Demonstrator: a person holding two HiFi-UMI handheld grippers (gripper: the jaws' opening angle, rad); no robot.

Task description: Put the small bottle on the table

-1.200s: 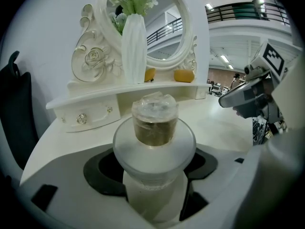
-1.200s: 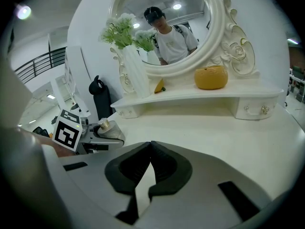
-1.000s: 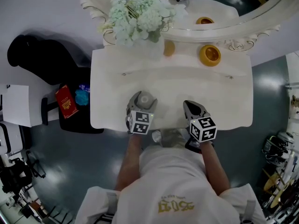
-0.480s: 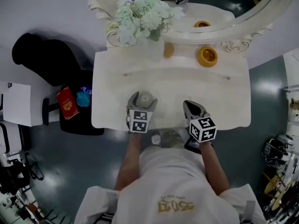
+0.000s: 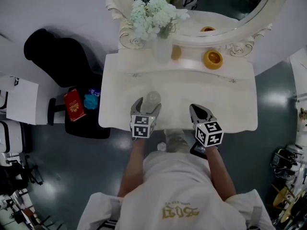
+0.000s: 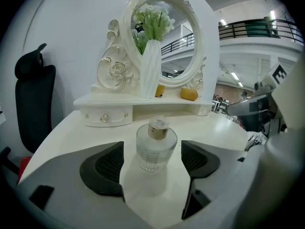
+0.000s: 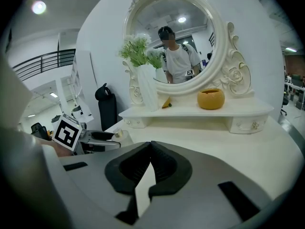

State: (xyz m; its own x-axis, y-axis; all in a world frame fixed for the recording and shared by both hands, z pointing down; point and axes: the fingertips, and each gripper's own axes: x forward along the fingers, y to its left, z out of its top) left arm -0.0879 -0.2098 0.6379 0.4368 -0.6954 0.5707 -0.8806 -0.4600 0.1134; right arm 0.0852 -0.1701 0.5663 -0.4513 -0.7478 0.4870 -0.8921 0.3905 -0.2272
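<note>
A small clear glass bottle (image 6: 155,147) with a silver cap stands upright on the white dressing table (image 5: 225,99), near its front edge. My left gripper (image 6: 153,162) straddles it. Its jaws are opening, and a gap shows between each dark pad and the glass. From the head view the bottle (image 5: 152,98) sits at the tips of the left gripper (image 5: 146,107). My right gripper (image 5: 199,112) hovers over the table's front right, its jaws shut on nothing (image 7: 148,168).
A white vase of pale flowers (image 5: 162,47), a small orange item (image 5: 176,52) and an orange bowl (image 5: 213,59) stand on the raised shelf under the oval mirror (image 5: 230,8). A black chair (image 5: 57,56) and a red box (image 5: 74,104) are left of the table.
The left jaws have spread away from the bottle, and the gripper has drawn back slightly toward the table's front edge. The bottle stays standing. The right gripper has not moved.
</note>
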